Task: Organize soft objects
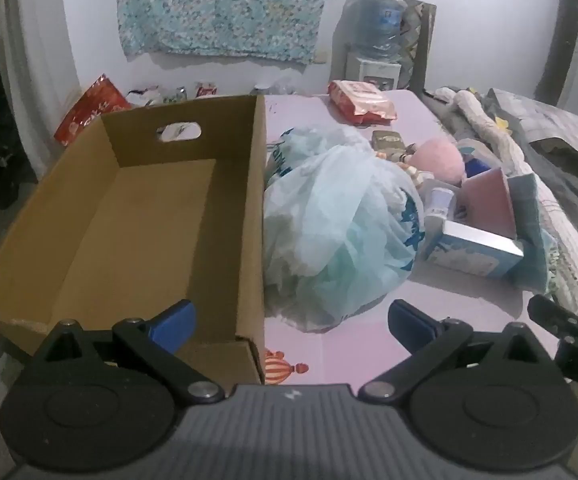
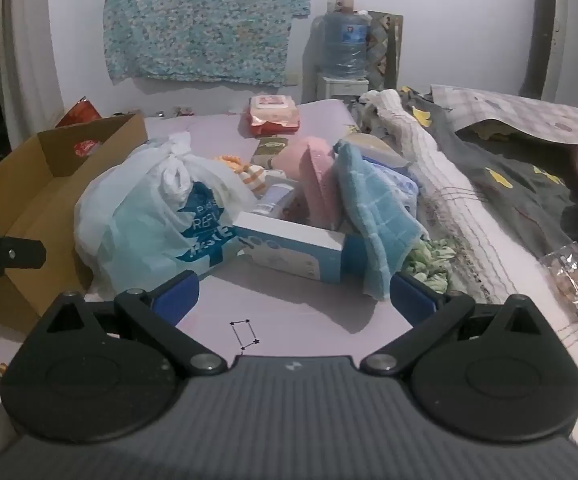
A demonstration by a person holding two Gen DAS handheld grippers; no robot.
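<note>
Starting at the left, we see the cardboard box [image 1: 129,216] sitting empty on the pink mat [image 1: 349,356], likely there to take the soft stuff. Plastic bag [image 2: 149,216] touches its side; blue towel [image 2: 373,216] drapes over the pile, further right. We tilt the left gripper [image 1: 291,322] and right gripper [image 2: 293,298] downward, jaws wide apart, holding nothing.

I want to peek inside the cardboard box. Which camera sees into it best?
The left wrist view. It looks down into the cardboard box, showing its bare floor, inner walls and handle hole. The right wrist view catches only the box's far corner at its left edge, part hidden by the plastic bag and the other gripper.
</note>
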